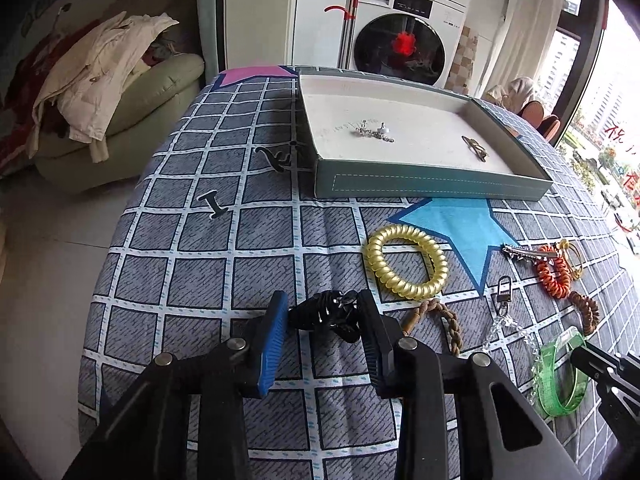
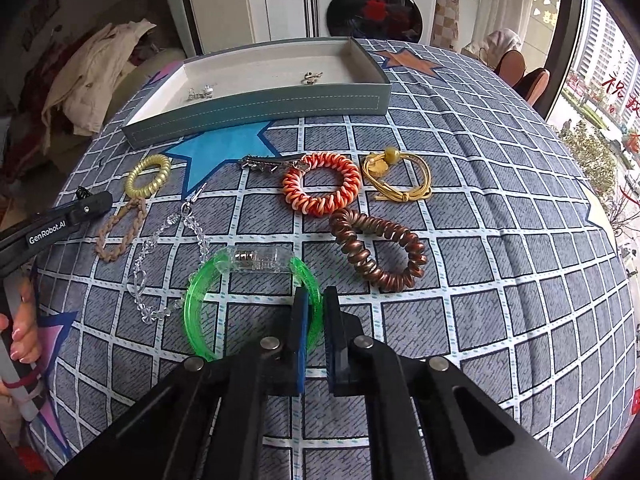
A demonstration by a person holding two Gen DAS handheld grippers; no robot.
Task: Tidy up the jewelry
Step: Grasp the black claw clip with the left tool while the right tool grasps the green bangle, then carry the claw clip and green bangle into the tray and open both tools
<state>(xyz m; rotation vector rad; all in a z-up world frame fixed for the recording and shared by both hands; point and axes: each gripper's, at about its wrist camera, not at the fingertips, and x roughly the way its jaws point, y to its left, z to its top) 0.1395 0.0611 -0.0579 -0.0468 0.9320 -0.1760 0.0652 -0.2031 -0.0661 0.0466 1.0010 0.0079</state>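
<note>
Slippage threatens both: left gripper (image 1: 323, 322) clamps a black hair tie (image 1: 326, 314), right gripper (image 2: 316, 316) pinches the green bangle's (image 2: 200, 308) thin rim, which may twist free toward the tray (image 1: 432, 188).

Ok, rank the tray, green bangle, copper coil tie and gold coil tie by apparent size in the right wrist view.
1. tray
2. green bangle, though it lies nearest the camera, so its lead over the next is unsure
3. copper coil tie
4. gold coil tie
</note>
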